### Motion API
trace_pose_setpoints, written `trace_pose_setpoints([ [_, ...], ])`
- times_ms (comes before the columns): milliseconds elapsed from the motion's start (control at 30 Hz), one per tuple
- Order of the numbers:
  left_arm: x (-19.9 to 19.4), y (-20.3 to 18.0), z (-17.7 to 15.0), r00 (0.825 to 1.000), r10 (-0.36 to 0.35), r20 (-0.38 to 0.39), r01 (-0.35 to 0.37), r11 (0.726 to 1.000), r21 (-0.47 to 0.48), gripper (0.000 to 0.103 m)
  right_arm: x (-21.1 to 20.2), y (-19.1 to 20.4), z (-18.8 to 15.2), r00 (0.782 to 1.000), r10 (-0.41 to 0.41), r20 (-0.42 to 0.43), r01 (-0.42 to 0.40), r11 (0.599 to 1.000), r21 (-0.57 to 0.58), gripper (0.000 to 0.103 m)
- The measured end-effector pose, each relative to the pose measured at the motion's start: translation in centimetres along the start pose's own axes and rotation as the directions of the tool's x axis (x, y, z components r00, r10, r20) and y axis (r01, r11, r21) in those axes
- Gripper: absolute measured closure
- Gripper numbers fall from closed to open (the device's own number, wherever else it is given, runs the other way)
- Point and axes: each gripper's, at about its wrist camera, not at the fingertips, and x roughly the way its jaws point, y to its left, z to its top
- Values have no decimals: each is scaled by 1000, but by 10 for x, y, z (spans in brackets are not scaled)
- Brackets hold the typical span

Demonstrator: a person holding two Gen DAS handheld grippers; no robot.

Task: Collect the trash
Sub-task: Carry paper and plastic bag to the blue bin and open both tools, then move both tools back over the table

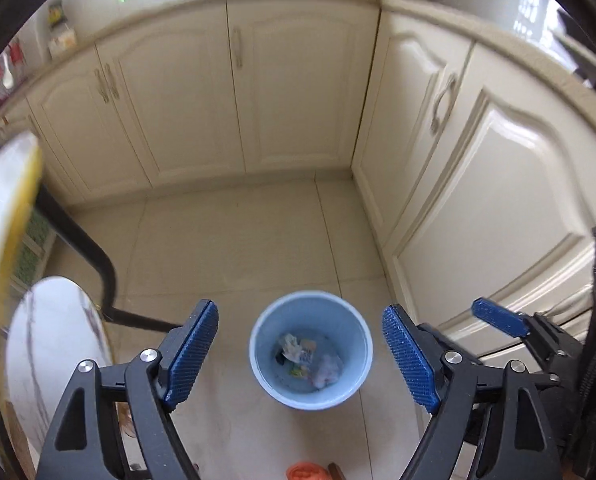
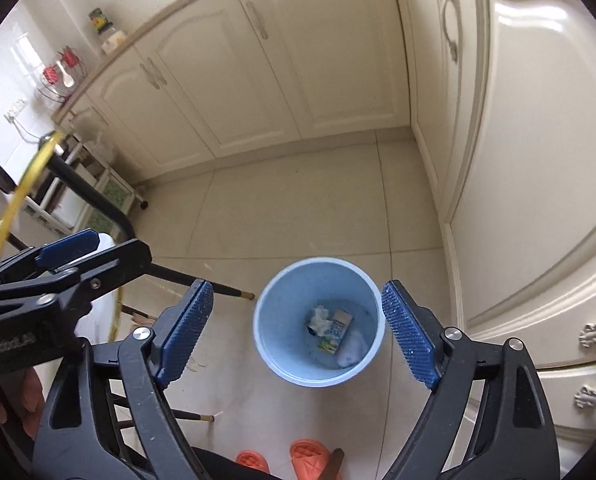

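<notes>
A light blue trash bin [image 1: 266, 320] stands on the tiled floor below both grippers; it also shows in the right wrist view [image 2: 274, 300]. Inside lie crumpled paper [image 2: 319, 320], a small carton [image 2: 337, 330] and other scraps [image 1: 325, 370]. My left gripper [image 1: 299, 354] is open and empty, held above the bin. My right gripper [image 2: 298, 334] is open and empty, also above the bin. The right gripper's blue finger [image 1: 497, 318] shows at the right of the left wrist view, and the left gripper's finger [image 2: 68, 246] at the left of the right wrist view.
Cream cabinets [image 1: 290, 88] line the back and right [image 2: 537, 160]. A round marble table [image 1: 54, 344] with black legs [image 2: 98, 196] stands at the left. Orange slippers [image 2: 309, 456] are on the floor near the bottom. A trolley [image 2: 110, 192] stands by the left wall.
</notes>
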Motion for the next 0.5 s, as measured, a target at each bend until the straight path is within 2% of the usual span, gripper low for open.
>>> trace_pose_setpoints([
  [67, -45, -3, -8, 996, 32, 84, -33, 999, 15, 15, -25, 11, 0, 999, 4, 51, -3, 1000, -21, 12],
  [133, -93, -2, -22, 982, 68, 178, -69, 998, 3, 11, -53, 25, -1, 995, 24, 94, -19, 998, -55, 11],
  [200, -143, 5, -39, 958, 102, 268, -100, 995, -23, 5, -80, 46, -3, 989, 59, 138, -46, 994, -96, 8],
  [233, -167, 11, -48, 942, 136, 308, -129, 991, -44, 3, -93, 56, -3, 986, 75, 150, -57, 991, -119, 3],
  [300, -212, 29, -70, 905, 208, 372, -187, 978, -91, 1, -117, 76, -6, 977, 107, 185, -77, 984, -158, 1],
  [400, -264, 59, -106, 858, 319, 402, -269, 947, -178, 1, -148, 115, -11, 961, 162, 224, -112, 969, -220, 0],
  [500, -304, 92, -143, 828, 396, 397, -316, 914, -254, 1, -173, 155, -18, 945, 206, 252, -130, 949, -287, 0],
])
